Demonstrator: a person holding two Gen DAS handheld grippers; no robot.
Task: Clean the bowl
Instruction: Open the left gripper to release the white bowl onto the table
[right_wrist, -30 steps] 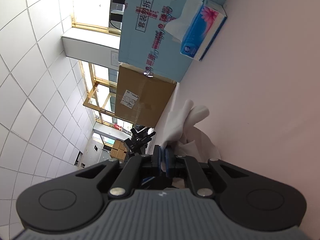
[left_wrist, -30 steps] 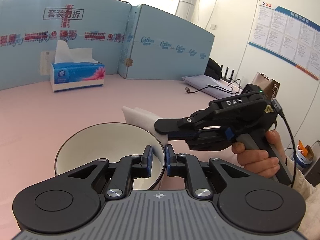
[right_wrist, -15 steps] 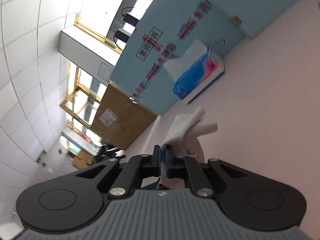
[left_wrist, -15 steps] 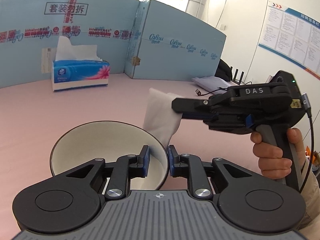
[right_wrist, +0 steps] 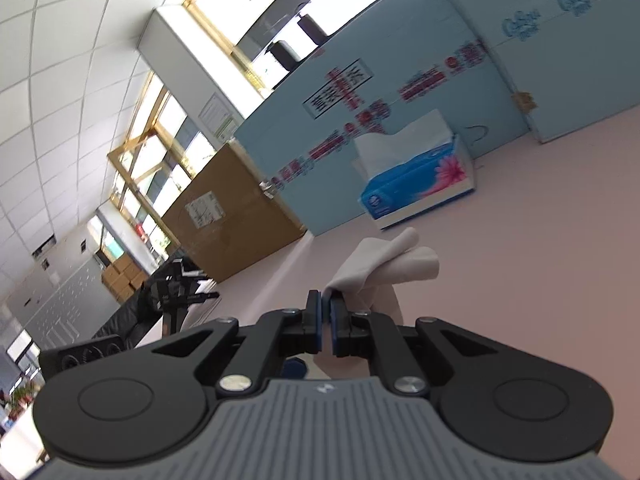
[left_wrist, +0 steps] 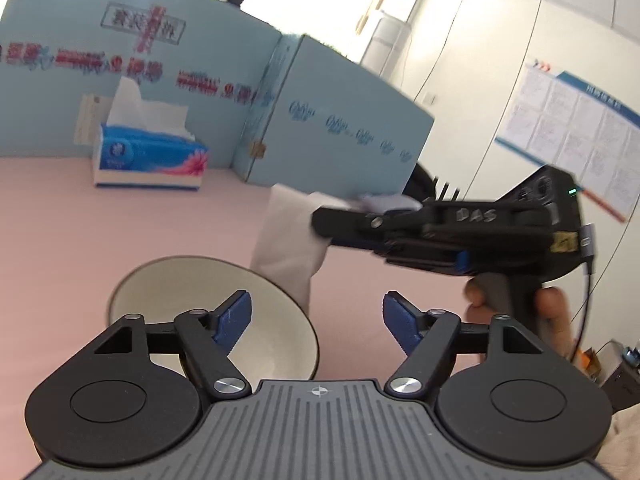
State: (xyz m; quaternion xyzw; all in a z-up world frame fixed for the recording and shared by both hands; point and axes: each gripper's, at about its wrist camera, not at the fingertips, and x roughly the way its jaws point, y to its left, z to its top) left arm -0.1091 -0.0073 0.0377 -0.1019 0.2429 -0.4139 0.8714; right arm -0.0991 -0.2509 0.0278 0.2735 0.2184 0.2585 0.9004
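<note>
A bowl (left_wrist: 172, 292) with a cream inside and a dark rim sits on the pink table, just in front of my left gripper (left_wrist: 317, 316). The left gripper is open; its left pad hangs over the bowl's inside, its right pad is outside the rim. My right gripper (left_wrist: 320, 222) is shut on a white tissue (left_wrist: 288, 240) and holds it in the air just beyond the bowl's right rim. In the right wrist view the tissue (right_wrist: 384, 268) sticks out from the closed right gripper (right_wrist: 325, 312).
A blue tissue box (left_wrist: 148, 160) stands at the back left of the pink table (left_wrist: 80, 220), also in the right wrist view (right_wrist: 416, 188). Blue cardboard panels (left_wrist: 340, 136) wall the table's far side. A brown carton (right_wrist: 228, 212) stands beyond.
My left gripper has opened and let go of the bowl's rim. My right gripper has lifted the tissue up off the table and levelled out.
</note>
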